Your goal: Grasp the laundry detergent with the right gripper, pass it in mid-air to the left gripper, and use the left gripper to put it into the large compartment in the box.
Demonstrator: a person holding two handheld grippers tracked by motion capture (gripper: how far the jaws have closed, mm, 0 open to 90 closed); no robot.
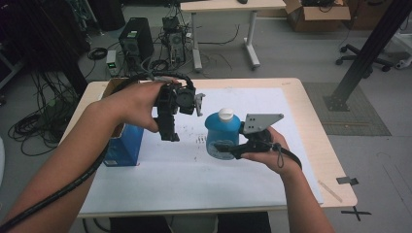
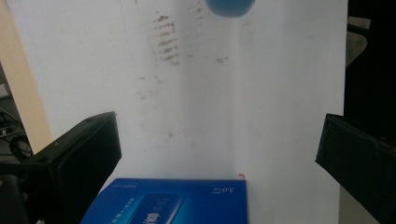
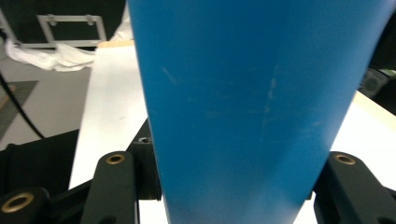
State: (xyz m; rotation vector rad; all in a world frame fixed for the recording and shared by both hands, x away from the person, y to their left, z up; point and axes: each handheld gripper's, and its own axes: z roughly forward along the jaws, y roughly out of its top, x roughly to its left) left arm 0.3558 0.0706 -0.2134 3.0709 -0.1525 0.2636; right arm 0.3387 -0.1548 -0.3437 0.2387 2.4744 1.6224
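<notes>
**Item: blue bottle, held at mid-tabletop**

- Right claw [image 1: 228, 147]: your jaws are closed against both sides of the blue bottle [image 1: 222, 133], low on its body; it stands upright on the white sheet [image 1: 194, 179]. Keep the grip level and squeeze steadily.
- Left claw [image 1: 167, 126]: jaws spread wide, holding nothing, raised above the blue box [image 1: 124, 145].
- Clearance: the box lies left of the bottle, apart from it. Open sheet lies in front and to the right; the tabletop [image 1: 335, 187] edge is near your right wrist.
</notes>
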